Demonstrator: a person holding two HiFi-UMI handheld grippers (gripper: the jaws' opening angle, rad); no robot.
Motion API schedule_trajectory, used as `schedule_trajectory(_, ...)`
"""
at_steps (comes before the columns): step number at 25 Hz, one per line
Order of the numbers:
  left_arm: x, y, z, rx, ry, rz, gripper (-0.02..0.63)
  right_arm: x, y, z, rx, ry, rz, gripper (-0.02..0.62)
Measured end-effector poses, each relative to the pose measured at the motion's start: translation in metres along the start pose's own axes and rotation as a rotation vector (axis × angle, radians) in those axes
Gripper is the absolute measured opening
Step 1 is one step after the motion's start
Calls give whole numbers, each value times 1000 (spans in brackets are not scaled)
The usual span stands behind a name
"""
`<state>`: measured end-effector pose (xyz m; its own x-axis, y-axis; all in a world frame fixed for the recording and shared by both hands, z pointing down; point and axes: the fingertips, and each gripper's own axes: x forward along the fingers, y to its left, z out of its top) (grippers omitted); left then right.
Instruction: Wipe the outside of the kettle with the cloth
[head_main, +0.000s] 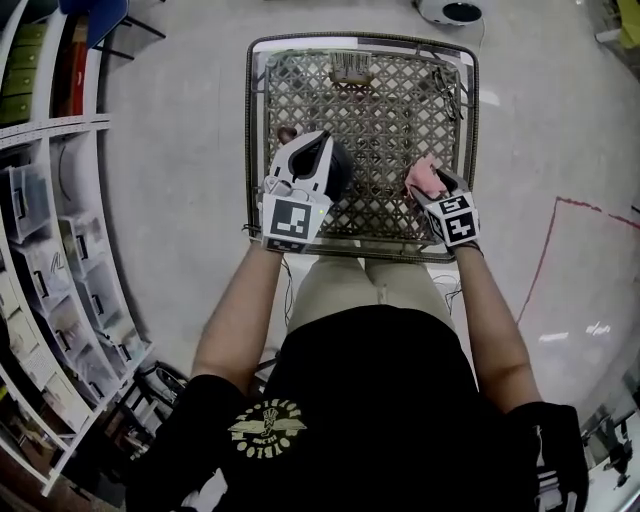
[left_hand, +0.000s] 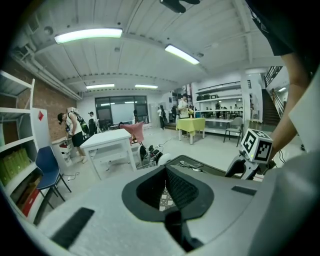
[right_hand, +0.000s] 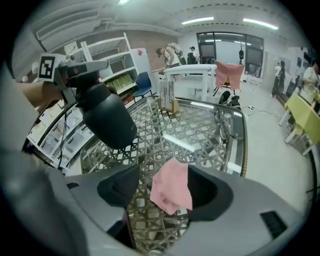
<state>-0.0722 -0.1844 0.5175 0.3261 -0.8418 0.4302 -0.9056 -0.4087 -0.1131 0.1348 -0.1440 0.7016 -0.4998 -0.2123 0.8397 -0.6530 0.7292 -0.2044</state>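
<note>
While the black kettle (right_hand: 106, 120) hangs tilted over the lattice table (right_hand: 200, 125), we hold it by its top in the closed jaws of our left gripper (left_hand: 165, 192). Near the table's front edge, our right gripper (right_hand: 162, 185) has its jaws wide apart, with the pink cloth (right_hand: 171, 192) loose between them against one jaw.

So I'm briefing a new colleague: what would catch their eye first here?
The black kettle, held by the left tongs over the left side of the lattice table. Then the pink cloth, between the open right tongs at the table's front right.
</note>
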Motion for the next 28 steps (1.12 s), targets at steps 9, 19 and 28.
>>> schedule_trajectory(9, 2, 3, -3, 7, 28, 15, 6, 40, -10, -29, -22, 111, 17, 264)
schedule_trajectory(19, 7, 4, -22, 21, 105, 7, 6, 63, -24, -52, -81, 243, -79, 143)
schedule_trajectory(28, 4, -1, -20, 81, 127, -7, 6, 47, 6, 9, -50, 109, -14, 29)
